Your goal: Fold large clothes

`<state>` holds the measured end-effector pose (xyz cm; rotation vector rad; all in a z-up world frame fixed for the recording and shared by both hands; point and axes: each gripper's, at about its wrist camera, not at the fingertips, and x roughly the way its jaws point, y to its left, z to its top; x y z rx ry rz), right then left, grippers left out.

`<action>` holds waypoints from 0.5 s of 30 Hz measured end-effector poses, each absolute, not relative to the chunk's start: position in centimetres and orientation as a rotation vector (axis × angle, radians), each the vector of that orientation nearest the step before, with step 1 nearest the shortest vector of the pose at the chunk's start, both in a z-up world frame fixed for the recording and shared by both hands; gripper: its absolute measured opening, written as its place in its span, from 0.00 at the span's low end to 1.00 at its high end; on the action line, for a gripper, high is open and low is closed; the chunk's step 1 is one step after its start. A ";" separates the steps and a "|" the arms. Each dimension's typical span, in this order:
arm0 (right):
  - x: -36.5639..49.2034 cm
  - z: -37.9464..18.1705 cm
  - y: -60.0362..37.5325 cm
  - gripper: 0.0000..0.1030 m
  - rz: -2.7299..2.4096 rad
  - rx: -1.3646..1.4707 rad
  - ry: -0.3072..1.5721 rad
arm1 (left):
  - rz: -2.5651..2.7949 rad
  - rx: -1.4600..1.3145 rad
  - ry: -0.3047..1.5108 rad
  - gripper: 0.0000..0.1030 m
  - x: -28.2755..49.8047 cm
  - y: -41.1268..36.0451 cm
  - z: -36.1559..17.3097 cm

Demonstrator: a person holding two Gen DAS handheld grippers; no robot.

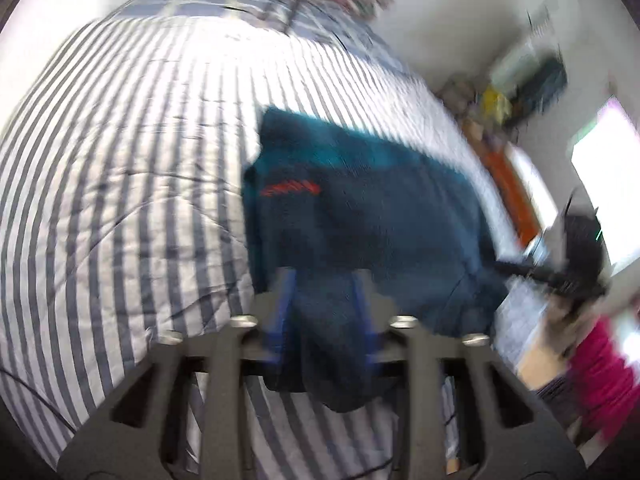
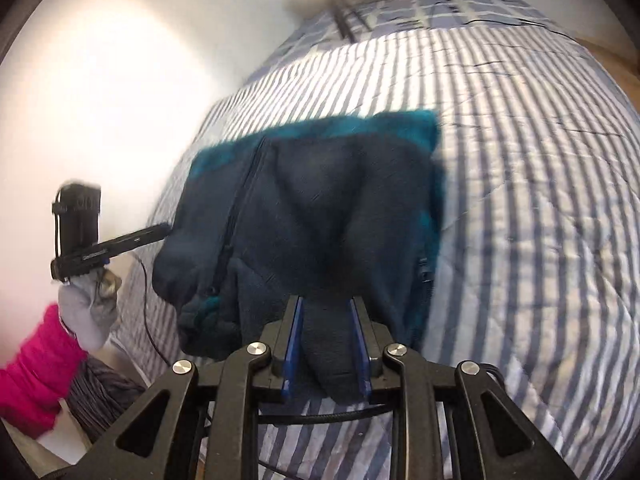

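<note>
So there's a dark blue fleece jacket (image 1: 360, 200) lying mostly flat on the bed, on top of a blue-and-white striped duvet (image 1: 120, 160). Both grippers have the near hem of it. The left gripper (image 1: 325, 280) has its fingers (image 1: 285, 300) standing apart with a flap of fleece hanging down between them; that view is smeared with blur, so I can't tell if the pads are actually pressing the cloth or just bracketing it. The right gripper (image 2: 326, 312) is clearer: its blue-padded fingers (image 2: 294, 332) sit either side of a thick bunched fold that fills the gap, so it looks clamped on the fleece.

The jacket's long axis runs across the bed, side to side as the grippers face it, with the near edge lifted toward the fingers and the far edge flat on the duvet. A brighter teal band runs along that far edge. There's a red-orange logo (image 1: 290, 189) on one side in the left view, and a zipper line (image 2: 240, 208) runs from the far edge toward the near one in the right view.

Around it: a checked pillow or sheet area (image 2: 440, 4) at the head of the bed, a white wall (image 2: 100, 100) alongside, and some clutter (image 1: 520, 84) by the wall, too blurry to name. A person's pink sleeve (image 2: 36, 380) and grey-gloved hand (image 2: 86, 312) hold the other gripper at the bed's edge. Nothing lies on the jacket itself.
</note>
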<state>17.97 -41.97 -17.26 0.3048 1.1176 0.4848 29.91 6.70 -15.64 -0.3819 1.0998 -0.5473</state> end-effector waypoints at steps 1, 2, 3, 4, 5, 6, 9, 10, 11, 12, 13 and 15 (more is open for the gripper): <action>18.0 -17.1 -42.6 0.27 0.482 0.329 1.104 | -0.540 -0.433 1.097 0.58 30.1 7.5 -15.5; 18.1 -17.0 -42.9 0.27 0.486 0.353 1.093 | -0.532 -0.506 1.089 0.58 30.3 8.7 -15.5; 18.2 -16.7 -43.2 0.27 0.493 0.387 1.066 | -0.528 -0.539 1.084 0.58 30.6 9.2 -15.4; 18.3 -16.6 -43.1 0.27 0.499 0.391 1.059 | -0.522 -0.551 1.082 0.58 30.9 9.6 -15.3; 18.4 -16.7 -42.8 0.27 0.501 0.373 1.063 | -0.516 -0.545 1.082 0.58 31.0 9.8 -15.3; 18.5 -17.0 -42.1 0.27 0.492 0.318 1.083 | -0.509 -0.532 1.077 0.58 31.1 9.8 -15.1; 18.2 -19.7 -41.2 0.25 0.486 0.273 1.187 | -0.505 -0.531 1.086 0.58 31.3 10.0 -15.3; 18.2 -20.4 -41.1 0.23 0.482 0.280 1.207 | -0.504 -0.529 1.095 0.58 31.3 9.7 -15.3; 18.0 -20.6 -41.4 0.23 0.486 0.295 1.213 | -0.499 -0.525 1.109 0.58 31.5 9.6 -15.5; 17.9 -20.4 -41.6 0.23 0.494 0.302 1.210 | -0.498 -0.527 1.119 0.58 31.6 9.3 -15.8; 17.7 -20.0 -41.9 0.23 0.510 0.304 1.209 | -0.502 -0.537 1.133 0.58 31.6 9.3 -16.0; 17.2 -19.1 -42.6 0.24 0.533 0.302 1.194 | -0.517 -0.554 1.153 0.61 32.2 9.0 -16.5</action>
